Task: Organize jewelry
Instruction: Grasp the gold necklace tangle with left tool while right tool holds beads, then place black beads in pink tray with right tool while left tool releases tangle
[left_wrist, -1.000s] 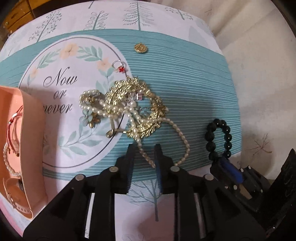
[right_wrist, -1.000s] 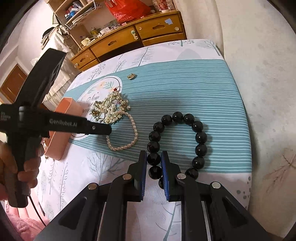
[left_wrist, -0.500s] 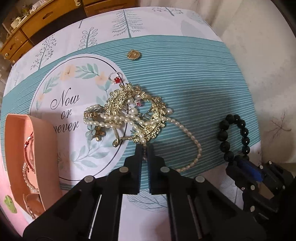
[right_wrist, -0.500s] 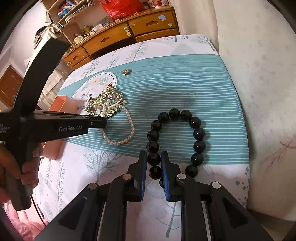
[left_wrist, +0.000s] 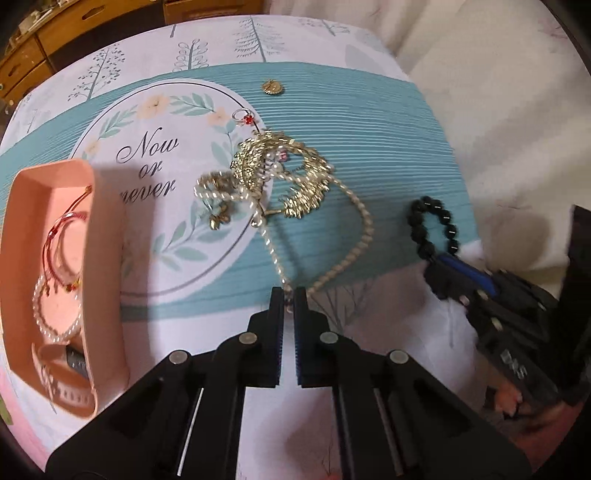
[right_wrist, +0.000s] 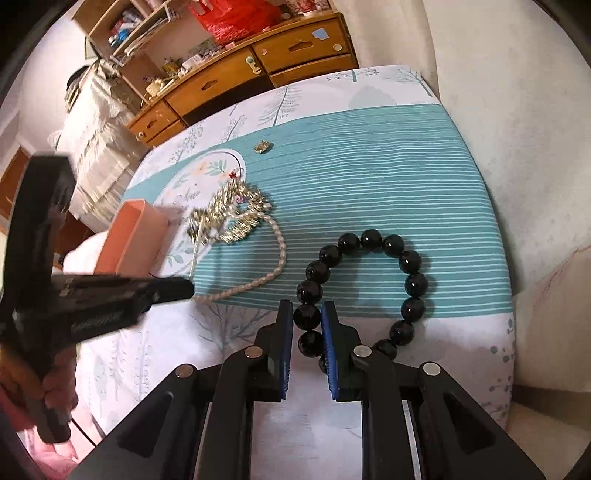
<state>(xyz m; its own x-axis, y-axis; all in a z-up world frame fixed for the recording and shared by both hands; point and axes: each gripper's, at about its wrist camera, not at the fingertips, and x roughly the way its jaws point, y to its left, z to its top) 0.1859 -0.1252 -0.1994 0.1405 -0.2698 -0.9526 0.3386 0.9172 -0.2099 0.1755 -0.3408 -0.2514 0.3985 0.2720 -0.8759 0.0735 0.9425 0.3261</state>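
Note:
My left gripper (left_wrist: 290, 295) is shut on the near end of a pearl necklace (left_wrist: 360, 236), which stretches back into a tangled pile of gold and pearl jewelry (left_wrist: 266, 177) on the cloth. My right gripper (right_wrist: 307, 314) is shut on a black bead bracelet (right_wrist: 410, 262) that lies on the striped teal cloth; the bracelet also shows in the left wrist view (left_wrist: 432, 225). A pink tray (left_wrist: 107, 258) at the left holds a red cord bracelet (left_wrist: 62, 236), a pearl bracelet and a watch strap.
A small gold pendant (left_wrist: 272, 87) and a ring with a red stone (left_wrist: 246, 118) lie on the cloth beyond the pile. The table's right edge (right_wrist: 495, 221) borders a cream wall. Wooden drawers (right_wrist: 236, 74) stand behind the table.
My left gripper closed on the pearl necklace and pulled back toward me and to the left, dragging the strand out of the pile. The right gripper stayed shut on the black bracelet.

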